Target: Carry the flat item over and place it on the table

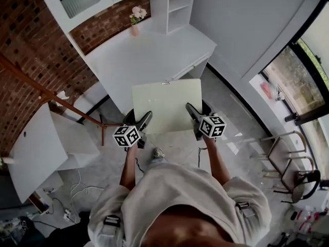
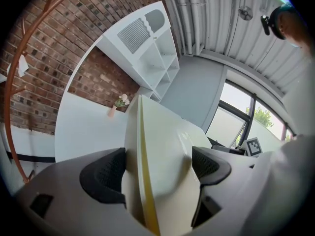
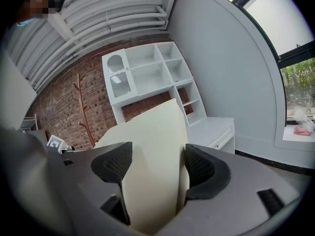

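Note:
A flat cream board (image 1: pixel 167 105) hangs level in front of me, above the floor and just short of the white table (image 1: pixel 139 55). My left gripper (image 1: pixel 144 120) is shut on the board's near left edge, and my right gripper (image 1: pixel 192 112) is shut on its near right edge. In the left gripper view the board (image 2: pixel 162 161) runs edge-on between the black pads (image 2: pixel 106 173), showing a yellowish edge. In the right gripper view the same board (image 3: pixel 152 156) fills the gap between the pads (image 3: pixel 204 171).
A small vase of flowers (image 1: pixel 135 20) stands at the back of the table, under white shelves (image 1: pixel 175 4). A wooden coat stand (image 1: pixel 51 94) and a white cabinet (image 1: pixel 38 151) are at the left. Metal stools (image 1: pixel 288 163) stand at the right by the window.

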`<state>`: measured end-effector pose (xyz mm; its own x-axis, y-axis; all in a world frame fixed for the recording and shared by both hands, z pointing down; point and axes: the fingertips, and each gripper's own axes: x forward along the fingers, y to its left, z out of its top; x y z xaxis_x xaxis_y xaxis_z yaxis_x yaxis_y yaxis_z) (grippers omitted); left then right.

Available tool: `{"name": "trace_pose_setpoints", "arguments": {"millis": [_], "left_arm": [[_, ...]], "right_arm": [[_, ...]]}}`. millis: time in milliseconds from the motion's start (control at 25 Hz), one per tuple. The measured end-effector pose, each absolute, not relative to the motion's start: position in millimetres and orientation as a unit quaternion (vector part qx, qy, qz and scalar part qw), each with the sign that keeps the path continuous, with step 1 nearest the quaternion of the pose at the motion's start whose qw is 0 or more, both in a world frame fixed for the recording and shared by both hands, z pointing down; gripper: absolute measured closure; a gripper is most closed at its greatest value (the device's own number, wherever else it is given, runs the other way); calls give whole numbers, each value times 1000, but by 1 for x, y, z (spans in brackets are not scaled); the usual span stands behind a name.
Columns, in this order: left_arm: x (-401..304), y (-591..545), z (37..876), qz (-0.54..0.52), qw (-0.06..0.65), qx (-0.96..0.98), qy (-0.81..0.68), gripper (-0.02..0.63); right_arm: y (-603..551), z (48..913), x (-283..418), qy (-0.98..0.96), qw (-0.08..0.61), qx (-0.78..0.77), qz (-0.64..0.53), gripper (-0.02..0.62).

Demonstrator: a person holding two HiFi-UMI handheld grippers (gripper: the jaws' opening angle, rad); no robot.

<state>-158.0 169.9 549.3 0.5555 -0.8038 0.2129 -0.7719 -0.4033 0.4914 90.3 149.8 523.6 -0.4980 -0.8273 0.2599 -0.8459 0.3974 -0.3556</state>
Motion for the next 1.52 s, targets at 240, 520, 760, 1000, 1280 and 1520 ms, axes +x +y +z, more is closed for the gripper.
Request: {"name": "trace_pose_setpoints", "arguments": {"millis": [240, 520, 760, 1000, 1280, 1520], "left_arm": [[-181, 119, 547, -32, 275, 843, -462, 173], [-202, 75, 549, -28, 275, 850, -449, 173], [-211, 52, 551, -25, 273, 856, -438, 173], [-215, 48, 558, -18, 282, 856, -433, 173], [-213, 49, 573, -11, 297, 852, -431, 173], [-211, 37, 580, -9, 300, 850, -432, 173]], "right_arm": [[104, 519, 67, -833, 18, 509, 218, 242], [67, 521, 47, -825, 15, 523, 216, 242], [50, 525, 38, -818, 9, 533, 216, 242], [50, 534, 34, -812, 12, 538, 225, 244], [51, 547, 37, -807, 21, 541, 236, 244], [38, 555, 39, -807, 22, 539, 241, 244]]}}
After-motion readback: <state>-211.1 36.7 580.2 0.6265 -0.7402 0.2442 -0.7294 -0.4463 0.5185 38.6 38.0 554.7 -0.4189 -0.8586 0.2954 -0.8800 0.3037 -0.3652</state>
